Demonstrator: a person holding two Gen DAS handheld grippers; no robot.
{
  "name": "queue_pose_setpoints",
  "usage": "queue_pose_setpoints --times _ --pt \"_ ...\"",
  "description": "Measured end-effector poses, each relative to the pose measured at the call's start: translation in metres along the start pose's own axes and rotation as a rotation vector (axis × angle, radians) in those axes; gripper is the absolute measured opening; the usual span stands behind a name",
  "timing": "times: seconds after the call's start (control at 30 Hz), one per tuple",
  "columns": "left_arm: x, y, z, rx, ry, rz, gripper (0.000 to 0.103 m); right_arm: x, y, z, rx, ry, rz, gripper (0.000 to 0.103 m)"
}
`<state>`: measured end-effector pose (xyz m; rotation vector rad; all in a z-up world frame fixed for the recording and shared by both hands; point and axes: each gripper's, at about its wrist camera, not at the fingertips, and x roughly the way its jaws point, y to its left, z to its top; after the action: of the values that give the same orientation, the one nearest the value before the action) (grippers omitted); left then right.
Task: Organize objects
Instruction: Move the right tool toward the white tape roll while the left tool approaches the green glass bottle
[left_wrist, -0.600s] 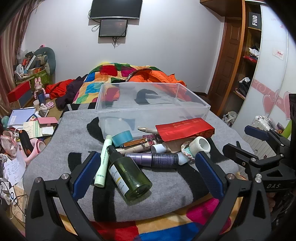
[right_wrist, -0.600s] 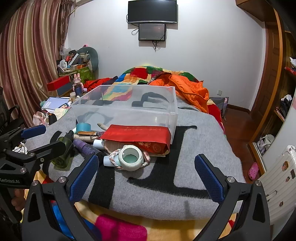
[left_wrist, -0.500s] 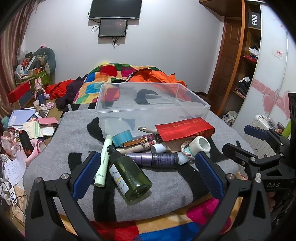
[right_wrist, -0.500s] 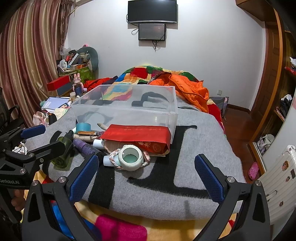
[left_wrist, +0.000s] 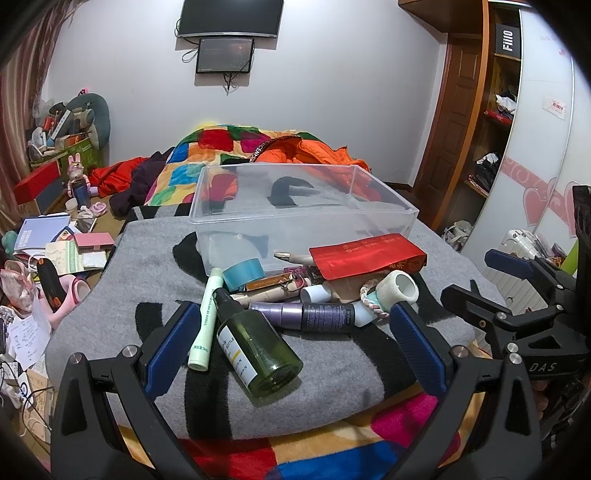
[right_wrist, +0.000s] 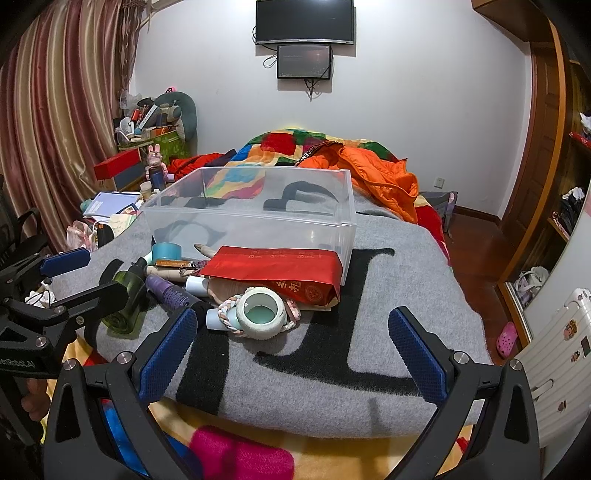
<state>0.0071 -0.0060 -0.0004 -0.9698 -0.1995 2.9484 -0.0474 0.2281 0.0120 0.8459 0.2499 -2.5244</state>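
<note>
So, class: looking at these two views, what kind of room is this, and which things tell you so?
Most likely a lived-in bedroom. A bed with a colourful patchwork quilt fills the middle, a black flat-screen television hangs on the white wall facing it, and an open wooden wardrobe holds clothes.

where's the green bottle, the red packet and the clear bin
green bottle (left_wrist: 258, 347), left wrist view, on its glass body just right of the label
red packet (right_wrist: 273, 264), right wrist view, on its flat red face
clear bin (left_wrist: 295, 236), left wrist view, on its near wall
</note>
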Motion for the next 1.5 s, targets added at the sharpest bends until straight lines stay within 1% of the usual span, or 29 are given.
queue_pose_setpoints --times 0.43,0.57,0.67,0.8,0.83,0.9,0.93,0.97,1.07,1.2,1.3,1.33,1.43,1.5 --pt "0.000 0.004 -0.001 -0.018 0.006 -0.004 0.103 0.004 0.001 0.000 -0.003 0.015 0.008 0.103" --pt "-0.001 0.008 -0.001 -0.034 -0.013 -0.012 0.103 0.006 0.001 -0.001 0.000 0.019 0.010 0.103" --pt "-0.002 0.011 -0.001 -0.041 -0.034 0.000 0.103 0.009 0.000 -0.001 0.004 0.024 0.014 0.103" --pt "0.001 0.015 -0.001 -0.049 -0.039 0.015 0.103 0.013 0.000 -0.002 -0.002 0.016 0.019 0.103" --pt "0.003 0.016 -0.002 -0.052 -0.038 0.018 0.102 0.014 -0.001 -0.001 -0.002 0.012 0.018 0.103" --pt "0.006 0.017 -0.002 -0.055 -0.028 0.022 0.095 0.016 -0.002 -0.002 0.000 0.002 0.018 0.103" --pt "0.008 0.018 -0.003 -0.057 -0.020 0.023 0.089 0.017 -0.002 -0.002 0.002 0.001 0.019 0.103" --pt "0.011 0.019 -0.004 -0.062 -0.010 0.026 0.086 0.019 -0.003 -0.002 0.004 0.001 0.022 0.103" --pt "0.019 0.024 -0.007 -0.081 0.015 0.027 0.082 0.025 -0.006 -0.002 0.014 0.006 0.029 0.102" --pt "0.028 0.027 -0.013 -0.104 0.045 0.035 0.080 0.034 -0.007 -0.004 0.020 0.019 0.043 0.102" --pt "0.029 0.027 -0.016 -0.108 0.052 0.042 0.074 0.038 -0.006 -0.005 0.017 0.019 0.052 0.097" --pt "0.029 0.027 -0.016 -0.107 0.053 0.047 0.071 0.039 -0.006 -0.005 0.017 0.018 0.058 0.094" --pt "0.029 0.026 -0.017 -0.113 0.057 0.031 0.064 0.044 -0.006 -0.005 0.029 0.026 0.083 0.087" --pt "0.030 0.024 -0.017 -0.111 0.060 0.027 0.062 0.050 -0.007 -0.005 0.044 0.042 0.103 0.082"
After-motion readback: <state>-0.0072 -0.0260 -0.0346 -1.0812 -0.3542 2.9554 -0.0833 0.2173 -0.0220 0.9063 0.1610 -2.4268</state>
